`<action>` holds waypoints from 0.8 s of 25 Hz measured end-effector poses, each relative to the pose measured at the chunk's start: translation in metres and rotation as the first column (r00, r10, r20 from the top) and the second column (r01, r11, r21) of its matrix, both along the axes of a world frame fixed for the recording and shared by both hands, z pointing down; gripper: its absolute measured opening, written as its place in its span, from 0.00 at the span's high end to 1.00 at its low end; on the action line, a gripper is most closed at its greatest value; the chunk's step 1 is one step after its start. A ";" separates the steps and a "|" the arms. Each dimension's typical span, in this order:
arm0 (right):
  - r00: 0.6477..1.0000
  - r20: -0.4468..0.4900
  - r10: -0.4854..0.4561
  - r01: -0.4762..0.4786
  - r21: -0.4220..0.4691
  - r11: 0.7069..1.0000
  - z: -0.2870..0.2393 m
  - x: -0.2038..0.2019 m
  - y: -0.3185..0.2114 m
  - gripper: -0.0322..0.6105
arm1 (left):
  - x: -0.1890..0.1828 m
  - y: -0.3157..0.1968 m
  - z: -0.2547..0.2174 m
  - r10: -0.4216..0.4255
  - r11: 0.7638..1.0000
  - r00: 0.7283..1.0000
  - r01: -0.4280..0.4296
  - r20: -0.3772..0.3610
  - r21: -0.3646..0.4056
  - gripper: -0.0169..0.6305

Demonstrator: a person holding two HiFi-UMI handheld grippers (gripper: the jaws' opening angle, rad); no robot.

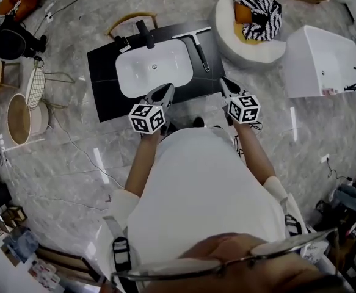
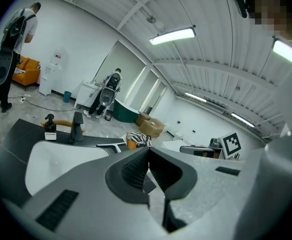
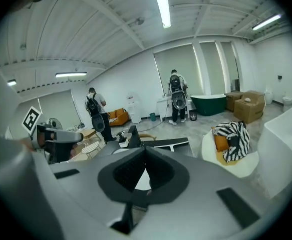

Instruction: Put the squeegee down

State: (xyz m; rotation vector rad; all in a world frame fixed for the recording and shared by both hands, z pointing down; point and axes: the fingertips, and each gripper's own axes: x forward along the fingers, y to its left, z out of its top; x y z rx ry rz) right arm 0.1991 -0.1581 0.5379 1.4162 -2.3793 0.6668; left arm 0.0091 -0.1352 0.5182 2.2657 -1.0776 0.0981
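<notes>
Squeegee lies flat on the black counter, just right of the basin, blade toward the back edge. Neither gripper touches it.

Left gripper: jaws closed, nothing between them, at the counter's front edge.

Right gripper: jaws closed, likewise empty, near the front right corner.

Judgement: put-down looks done. The step in hand is to draw both hands clear without catching the handle.

Room: open floor toward the person. Round seat crowds the counter's right side.
</notes>
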 end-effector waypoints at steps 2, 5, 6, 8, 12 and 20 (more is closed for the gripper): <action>1.000 0.016 -0.004 0.004 -0.003 1.000 0.000 0.001 -0.001 0.94 | 0.000 -0.002 -0.001 -0.013 1.000 1.000 0.013 -0.001 -0.002 0.97; 1.000 0.016 -0.027 0.027 0.007 1.000 -0.002 0.002 -0.005 0.94 | 0.002 -0.006 -0.002 -0.024 1.000 1.000 0.024 -0.003 -0.001 0.97; 0.999 0.011 -0.035 0.035 0.011 0.999 -0.002 0.002 -0.006 0.94 | 0.003 -0.006 -0.002 -0.028 1.000 1.000 0.028 -0.001 0.001 0.97; 0.999 0.004 -0.042 0.042 0.010 0.999 0.001 0.004 -0.007 0.94 | 0.003 -0.006 -0.001 -0.039 0.999 0.999 0.039 -0.002 -0.001 0.97; 0.999 0.001 -0.052 0.052 0.009 0.999 0.001 0.008 -0.009 0.94 | 0.003 -0.007 0.000 -0.054 0.999 0.999 0.054 0.001 0.001 0.97; 0.997 0.005 -0.071 0.071 0.005 0.997 -0.001 0.006 -0.005 0.94 | 0.000 -0.001 -0.001 -0.068 0.998 0.998 0.068 -0.004 0.001 0.97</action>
